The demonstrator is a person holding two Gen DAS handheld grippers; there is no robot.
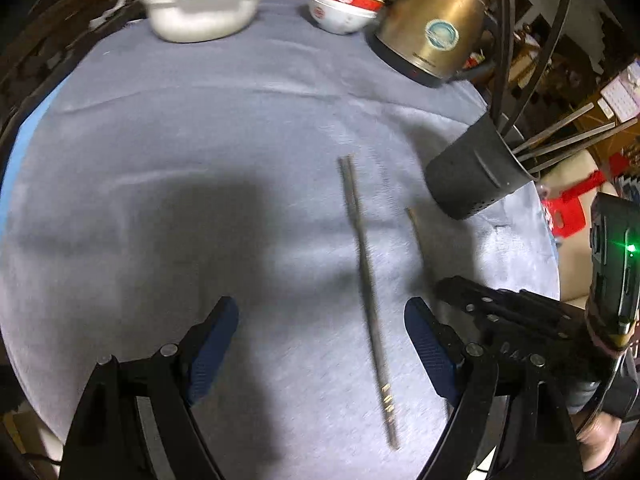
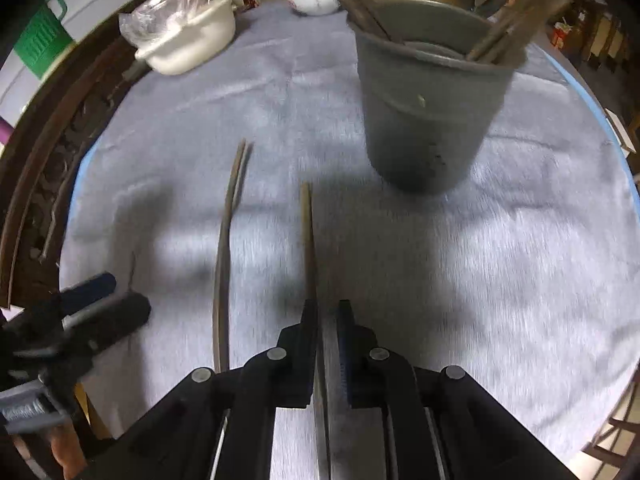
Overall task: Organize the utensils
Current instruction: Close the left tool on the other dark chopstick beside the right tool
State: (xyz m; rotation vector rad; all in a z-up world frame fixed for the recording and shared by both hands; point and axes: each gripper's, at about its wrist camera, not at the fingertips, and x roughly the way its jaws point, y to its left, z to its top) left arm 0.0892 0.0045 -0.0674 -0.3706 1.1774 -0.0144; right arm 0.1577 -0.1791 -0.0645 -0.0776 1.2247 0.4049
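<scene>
Right wrist view: right gripper [image 2: 327,320] pinches one chopstick [image 2: 307,240], pointing toward grey holder [image 2: 424,120]. Left gripper [image 1: 320,344] spread wide over chopstick pair [image 1: 370,300] lying flat on grey cloth [image 1: 200,140].

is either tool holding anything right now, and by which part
The right tool is shut on one chopstick, gripping it near its back end; the tip points toward the holder. The left tool is open and empty.
</scene>
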